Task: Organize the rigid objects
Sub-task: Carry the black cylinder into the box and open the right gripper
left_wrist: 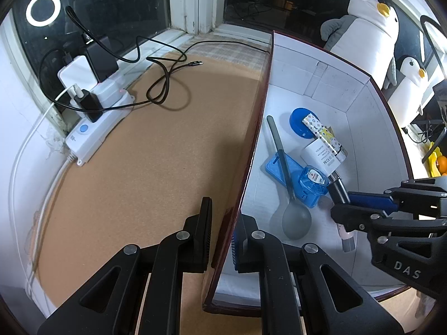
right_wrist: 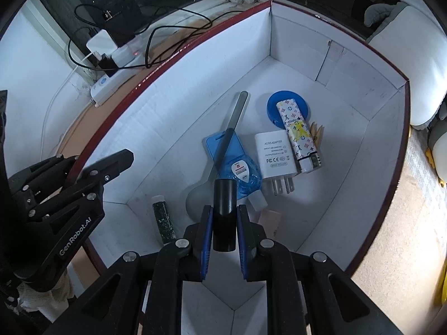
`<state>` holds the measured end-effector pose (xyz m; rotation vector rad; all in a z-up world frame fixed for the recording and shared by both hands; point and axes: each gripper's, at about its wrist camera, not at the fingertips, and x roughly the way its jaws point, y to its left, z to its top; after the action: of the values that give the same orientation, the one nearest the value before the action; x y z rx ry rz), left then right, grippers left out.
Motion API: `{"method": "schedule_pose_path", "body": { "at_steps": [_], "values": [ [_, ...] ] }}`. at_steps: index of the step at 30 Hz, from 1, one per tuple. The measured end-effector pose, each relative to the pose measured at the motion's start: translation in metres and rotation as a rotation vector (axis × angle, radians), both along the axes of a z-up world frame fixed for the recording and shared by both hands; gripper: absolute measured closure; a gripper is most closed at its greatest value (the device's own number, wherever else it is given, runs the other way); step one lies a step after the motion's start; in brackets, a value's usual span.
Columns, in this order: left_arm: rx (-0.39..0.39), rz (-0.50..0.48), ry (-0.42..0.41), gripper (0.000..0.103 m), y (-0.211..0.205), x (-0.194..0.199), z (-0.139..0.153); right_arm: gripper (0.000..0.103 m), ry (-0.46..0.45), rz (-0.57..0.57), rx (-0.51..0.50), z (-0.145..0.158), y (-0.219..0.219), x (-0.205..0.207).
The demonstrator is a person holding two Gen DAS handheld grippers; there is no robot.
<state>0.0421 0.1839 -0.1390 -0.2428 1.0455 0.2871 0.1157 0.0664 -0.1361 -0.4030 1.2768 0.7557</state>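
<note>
Right gripper (right_wrist: 224,217), pointing steeply down, clamps black cylinder (right_wrist: 224,209) over box (right_wrist: 349,128).

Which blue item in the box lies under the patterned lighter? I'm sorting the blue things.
The round blue lid at the far end. The patterned lighter lies across it, while the flat blue case sits under the grey spoon instead.

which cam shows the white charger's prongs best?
Right wrist: the white charger lies label-up in the box, prongs clear and unblocked. Left wrist shows the charger smaller, its prong end hidden behind the right tongs' black tube.
</note>
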Motion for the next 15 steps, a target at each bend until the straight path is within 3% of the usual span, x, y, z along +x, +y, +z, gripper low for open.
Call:
{"method": "schedule_pose_path", "body": {
  "at_steps": [15],
  "values": [
    [0.000,0.000,0.007,0.092,-0.0027,-0.0024,-0.0012,0.088,0.001,0.016,-0.025,-0.0072,0.0054,-0.0037]
  ]
}}
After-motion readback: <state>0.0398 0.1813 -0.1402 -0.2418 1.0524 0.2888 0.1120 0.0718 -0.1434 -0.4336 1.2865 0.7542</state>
